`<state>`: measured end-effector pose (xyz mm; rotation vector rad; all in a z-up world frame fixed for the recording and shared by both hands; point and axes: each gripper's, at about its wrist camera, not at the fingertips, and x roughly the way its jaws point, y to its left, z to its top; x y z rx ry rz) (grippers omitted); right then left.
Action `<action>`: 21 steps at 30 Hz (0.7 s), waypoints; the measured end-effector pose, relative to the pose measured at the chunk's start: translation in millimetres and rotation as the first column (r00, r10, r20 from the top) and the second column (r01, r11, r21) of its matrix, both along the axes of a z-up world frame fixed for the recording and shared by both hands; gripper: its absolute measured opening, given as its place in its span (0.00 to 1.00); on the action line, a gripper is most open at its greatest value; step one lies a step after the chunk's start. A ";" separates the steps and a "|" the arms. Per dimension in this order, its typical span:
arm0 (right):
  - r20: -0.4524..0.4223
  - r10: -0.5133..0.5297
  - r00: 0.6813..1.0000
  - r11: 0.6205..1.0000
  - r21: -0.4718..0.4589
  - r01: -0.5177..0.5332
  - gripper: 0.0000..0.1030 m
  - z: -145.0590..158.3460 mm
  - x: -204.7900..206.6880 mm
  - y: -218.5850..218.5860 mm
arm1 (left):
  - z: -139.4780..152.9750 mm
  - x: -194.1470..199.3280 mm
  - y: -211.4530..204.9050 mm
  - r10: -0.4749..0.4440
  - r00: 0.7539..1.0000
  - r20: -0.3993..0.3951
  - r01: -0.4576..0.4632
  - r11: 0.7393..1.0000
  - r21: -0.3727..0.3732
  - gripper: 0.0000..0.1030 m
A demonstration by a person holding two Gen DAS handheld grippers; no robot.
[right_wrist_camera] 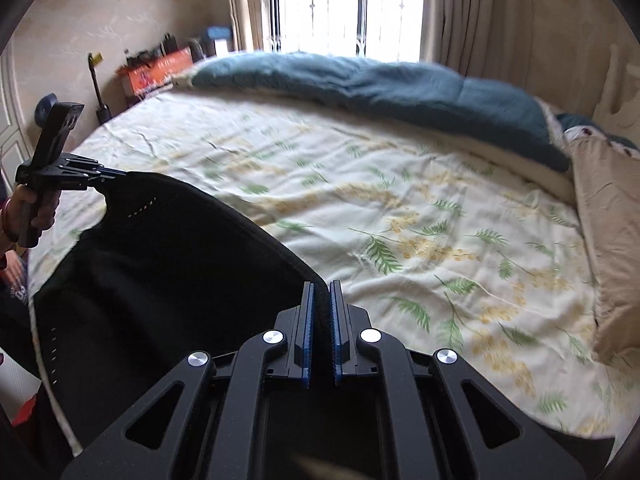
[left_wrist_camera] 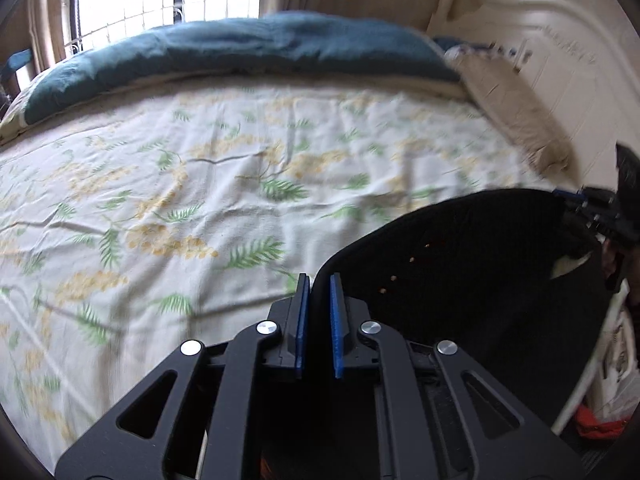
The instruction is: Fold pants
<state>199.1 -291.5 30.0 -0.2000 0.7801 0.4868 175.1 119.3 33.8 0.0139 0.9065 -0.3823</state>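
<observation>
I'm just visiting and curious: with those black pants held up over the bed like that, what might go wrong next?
1. Each tool, left and right, pinches only an edge of the black pants, so the cloth might slip out.
2. The pants sag between the tools, so they may land bunched on the floral sheet.
3. Part hangs past the bed's near edge and could drag down off the bed.
</observation>
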 end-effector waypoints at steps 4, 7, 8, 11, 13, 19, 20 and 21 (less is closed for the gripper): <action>0.054 -0.007 0.999 1.000 0.026 0.005 0.07 12.7 -53.5 -8.6 | 19.0 -48.9 -5.1 -0.001 0.999 0.052 0.002 1.000 -0.017 0.09; 0.075 -0.019 0.997 0.999 0.042 0.016 0.07 13.8 -94.4 -12.9 | 22.7 -87.9 -6.7 0.016 0.997 0.070 -0.012 0.999 -0.048 0.09; 0.081 -0.021 0.996 0.999 0.038 0.018 0.07 12.0 -106.6 -12.8 | 21.5 -102.0 -6.2 0.023 0.997 0.069 -0.018 0.998 -0.065 0.09; 0.064 -0.033 0.997 0.999 0.031 0.031 0.07 -4.3 -143.7 -12.9 | 11.7 -140.1 -5.2 0.041 0.997 0.059 -0.037 0.996 -0.078 0.09; 0.041 -0.033 0.999 0.999 0.022 0.032 0.07 -19.6 -162.5 -12.2 | 0.6 -158.9 -4.9 0.048 0.998 0.037 -0.045 0.995 -0.088 0.09; -0.081 -0.043 0.996 0.999 0.019 0.044 0.07 -70.3 -194.0 -5.7 | -39.3 -192.4 8.3 0.110 0.993 -0.043 -0.115 0.985 -0.130 0.09; -0.097 -0.043 0.994 0.999 0.011 0.044 0.07 -79.6 -195.6 -4.0 | -42.8 -194.3 10.3 0.121 0.991 -0.048 -0.126 0.983 -0.134 0.09; -0.113 -0.045 0.993 0.999 0.008 0.046 0.09 -85.4 -196.0 -3.7 | -48.1 -198.1 13.5 0.141 0.988 -0.055 -0.148 0.979 -0.143 0.10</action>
